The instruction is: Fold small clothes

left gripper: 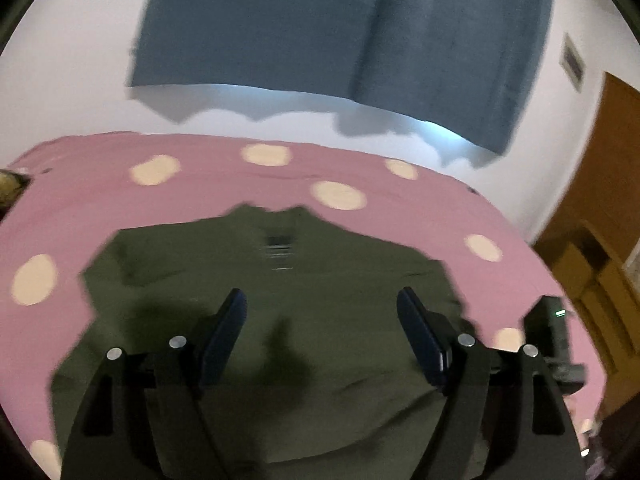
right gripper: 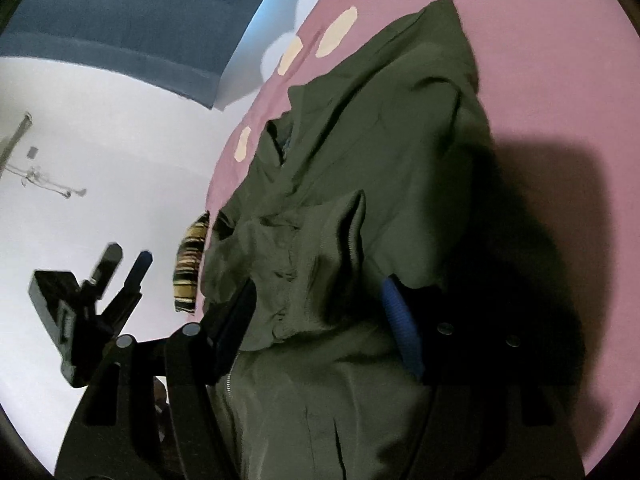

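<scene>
Green top on the pink bed, fold only partly done

The pink spotted bedcover holds my green garment, lying bunched, one part flopped over. My left gripper hangs above it, jaws wide, holding nothing. My right gripper has cloth between its jaws; I cannot tell if it pinches. Most folding is left.

A pink sheet with cream dots covers the bed. Above its far edge a blue curtain hangs on the white wall. Right of the sheet stands a brown wooden door. At the sheet's left edge lies a yellow-and-black striped cloth.
</scene>
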The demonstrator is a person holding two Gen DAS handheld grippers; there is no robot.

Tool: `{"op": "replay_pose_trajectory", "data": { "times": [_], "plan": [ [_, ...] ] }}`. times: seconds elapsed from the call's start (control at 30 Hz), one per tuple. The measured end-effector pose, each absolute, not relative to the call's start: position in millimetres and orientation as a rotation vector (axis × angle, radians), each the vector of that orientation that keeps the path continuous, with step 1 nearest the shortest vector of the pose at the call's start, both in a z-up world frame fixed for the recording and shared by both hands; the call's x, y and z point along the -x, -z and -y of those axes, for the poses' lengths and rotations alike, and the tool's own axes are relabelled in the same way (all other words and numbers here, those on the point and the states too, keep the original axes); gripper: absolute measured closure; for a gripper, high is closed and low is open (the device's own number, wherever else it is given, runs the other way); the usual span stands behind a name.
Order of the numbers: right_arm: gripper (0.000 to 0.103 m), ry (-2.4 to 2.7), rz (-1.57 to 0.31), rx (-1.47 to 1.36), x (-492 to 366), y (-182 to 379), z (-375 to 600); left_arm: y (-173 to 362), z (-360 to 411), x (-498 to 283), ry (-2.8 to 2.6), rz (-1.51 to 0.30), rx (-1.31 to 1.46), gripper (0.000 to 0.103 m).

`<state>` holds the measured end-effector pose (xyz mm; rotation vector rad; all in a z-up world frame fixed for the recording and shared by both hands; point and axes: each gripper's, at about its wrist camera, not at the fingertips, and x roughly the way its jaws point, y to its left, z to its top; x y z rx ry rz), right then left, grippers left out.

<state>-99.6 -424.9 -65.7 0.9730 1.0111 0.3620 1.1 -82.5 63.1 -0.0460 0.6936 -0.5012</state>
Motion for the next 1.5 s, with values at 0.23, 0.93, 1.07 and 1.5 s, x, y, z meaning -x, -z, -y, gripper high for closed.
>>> {"op": "replay_pose_trajectory", "data": {
  "times": [0.23, 0.93, 1.07, 1.5],
  "plan": [
    [0.043, -0.363, -1.09, -0.859, 79, 67, 398, -37, -2, 4, 0.362, -0.734, 0.069, 0.027],
    [0.092, -0.624, -0.862, -0.717, -21, -124, 261, 6, -57, 42, 0.423, -0.789, 0.05, 0.027],
    [0.092, -0.738, -0.763, -0.699, -33, -184, 222, 8, -48, 19, 0.344, -0.812, 0.074, 0.027],
    [0.093, -0.458, -0.728, -0.722, 5, -132, 361, 40, -126, -48, -0.085, -0.901, 0.316, 0.025]
  ]
}}
